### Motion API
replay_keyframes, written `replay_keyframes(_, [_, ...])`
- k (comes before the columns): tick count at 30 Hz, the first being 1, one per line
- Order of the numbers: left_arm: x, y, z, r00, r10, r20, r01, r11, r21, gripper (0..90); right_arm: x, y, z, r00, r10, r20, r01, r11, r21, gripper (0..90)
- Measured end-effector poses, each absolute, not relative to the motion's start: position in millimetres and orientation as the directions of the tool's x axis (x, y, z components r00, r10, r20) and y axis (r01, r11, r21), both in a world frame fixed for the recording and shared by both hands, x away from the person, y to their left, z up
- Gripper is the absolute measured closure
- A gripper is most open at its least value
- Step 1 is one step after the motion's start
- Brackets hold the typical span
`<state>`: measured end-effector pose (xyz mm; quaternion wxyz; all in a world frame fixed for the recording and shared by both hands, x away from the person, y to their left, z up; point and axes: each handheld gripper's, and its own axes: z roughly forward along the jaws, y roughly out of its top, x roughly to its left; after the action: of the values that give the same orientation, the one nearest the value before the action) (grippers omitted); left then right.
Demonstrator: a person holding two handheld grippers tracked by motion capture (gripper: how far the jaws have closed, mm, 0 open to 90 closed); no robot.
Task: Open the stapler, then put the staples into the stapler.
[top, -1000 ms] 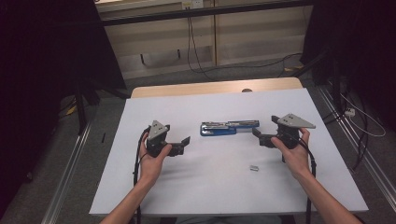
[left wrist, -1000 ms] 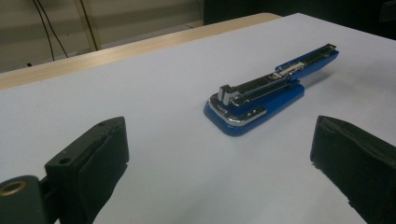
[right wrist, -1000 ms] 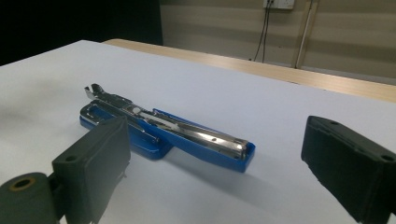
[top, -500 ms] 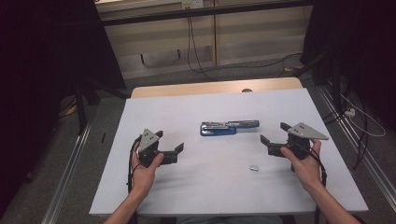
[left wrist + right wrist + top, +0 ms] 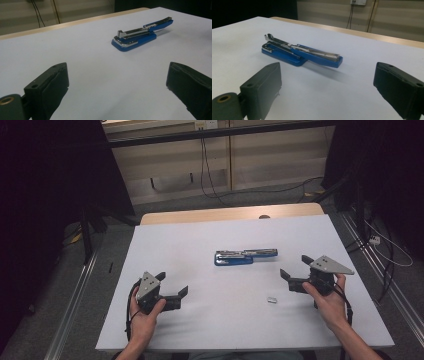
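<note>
A blue stapler (image 5: 245,256) lies unfolded flat near the middle of the white table (image 5: 200,240), its metal magazine exposed; it also appears as the blue stapler (image 5: 141,35) and the blue stapler (image 5: 300,53) ahead of each pair of jaws. A small strip of staples (image 5: 272,299) rests on the table in front of it. My left gripper (image 5: 173,286) is held low at the front left, open and holding nothing. My right gripper (image 5: 295,272) is at the right, open, jaws pointing left toward the stapler, with nothing between them.
A wooden table edge (image 5: 230,213) runs along the far side. Cables (image 5: 210,175) lie on the floor beyond it, and metal rails (image 5: 75,290) flank the table. Dark stands and curtains border both sides.
Both hands have drawn back from the stapler toward the near edge; the left gripper moved left and nearer, the right gripper moved right. The stapler stays in place.
</note>
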<state>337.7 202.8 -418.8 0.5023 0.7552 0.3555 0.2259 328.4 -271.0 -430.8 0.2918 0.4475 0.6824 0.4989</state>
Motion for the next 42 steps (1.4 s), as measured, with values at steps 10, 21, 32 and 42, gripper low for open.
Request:
replay_keyframes(10, [336.0, 203.4, -418.6, 0.639, 0.769, -0.023, 0.324, -0.242, 0.915, 4.6, 328.7, -267.1, -428.6, -0.463, 0.885, 0.055, 0.330, 0.115, 0.937, 9.6])
replay_keyframes(21, [333.6, 206.5, -417.9, 0.633, 0.772, -0.048, 0.343, -0.225, 0.912, 4.9, 334.7, -259.3, -423.9, -0.526, 0.847, 0.085, 0.374, 0.140, 0.917, 10.4])
replay_keyframes(32, [331.6, 200.6, -416.9, 0.643, 0.765, -0.050, 0.337, -0.223, 0.915, 4.8, 334.2, -251.2, -420.6, -0.644, 0.757, 0.109, 0.442, 0.252, 0.861, 5.1])
replay_keyframes(42, [330.8, 196.5, -417.8, 0.657, 0.754, -0.024, 0.324, -0.254, 0.911, 4.5, 336.2, -243.6, -417.2, -0.698, 0.707, 0.111, 0.490, 0.359, 0.795, 6.2])
